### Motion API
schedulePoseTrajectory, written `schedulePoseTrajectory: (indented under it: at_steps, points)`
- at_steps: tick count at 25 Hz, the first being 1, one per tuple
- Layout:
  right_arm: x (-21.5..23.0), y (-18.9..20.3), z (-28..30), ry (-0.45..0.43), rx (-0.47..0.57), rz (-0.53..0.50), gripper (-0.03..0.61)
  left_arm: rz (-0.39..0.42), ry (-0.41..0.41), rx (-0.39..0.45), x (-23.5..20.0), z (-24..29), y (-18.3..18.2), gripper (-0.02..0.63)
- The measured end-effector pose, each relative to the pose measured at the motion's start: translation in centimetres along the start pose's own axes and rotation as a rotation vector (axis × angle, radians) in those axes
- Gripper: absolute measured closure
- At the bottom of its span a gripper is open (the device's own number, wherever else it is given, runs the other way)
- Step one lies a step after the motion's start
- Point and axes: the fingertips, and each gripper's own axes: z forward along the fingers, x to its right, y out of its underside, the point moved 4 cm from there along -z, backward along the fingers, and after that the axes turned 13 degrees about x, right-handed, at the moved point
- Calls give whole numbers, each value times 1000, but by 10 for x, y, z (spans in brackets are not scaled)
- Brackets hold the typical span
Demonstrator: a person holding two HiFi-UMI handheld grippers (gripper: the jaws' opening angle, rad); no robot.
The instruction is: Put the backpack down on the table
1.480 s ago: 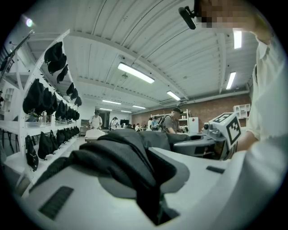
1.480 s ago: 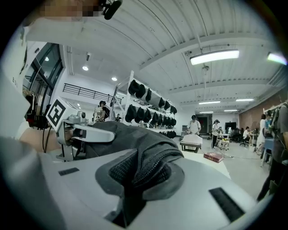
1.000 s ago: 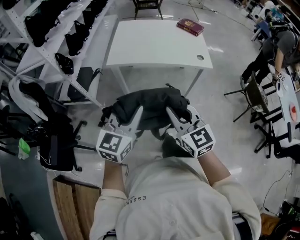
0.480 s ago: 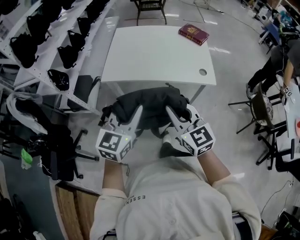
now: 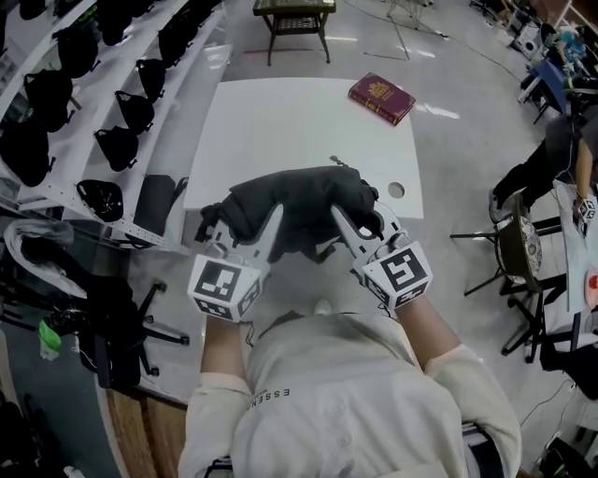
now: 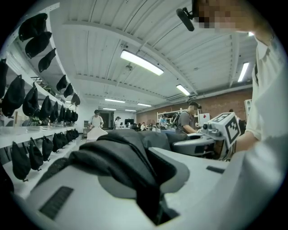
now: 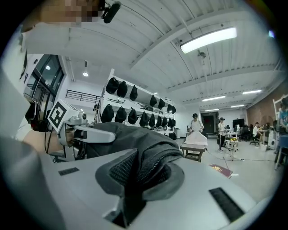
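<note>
A dark grey backpack (image 5: 297,207) hangs in the air over the near edge of the white table (image 5: 280,121), carried between both grippers. My left gripper (image 5: 250,233) is shut on a fold of its fabric at the left side; the fabric (image 6: 130,166) fills the gap between the jaws. My right gripper (image 5: 360,229) is shut on the backpack's right side, where mesh and fabric (image 7: 144,170) are pinched between the jaws. In the left gripper view the right gripper (image 6: 211,139) shows across the bag.
A dark red book (image 5: 381,97) lies at the table's far right, and a round cable hole (image 5: 397,189) sits near its right front corner. White racks with black bags (image 5: 112,93) stand at the left, a black office chair (image 5: 112,317) below them. A small bench (image 5: 294,19) stands beyond the table.
The table has come closer under the backpack as I carried it forward. The bag now overlaps the table's near edge. Both grips are unchanged.
</note>
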Motion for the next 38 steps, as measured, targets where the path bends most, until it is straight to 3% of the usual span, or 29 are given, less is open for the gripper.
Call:
schedulePoseTrajectory:
  at_steps: [10, 38]
  points:
    - [74, 1, 65, 38, 39, -32, 515, 69, 30, 3, -55, 86, -7, 540]
    - [238, 54, 326, 223, -40, -90, 514, -31, 207, 27, -309, 307, 43, 540]
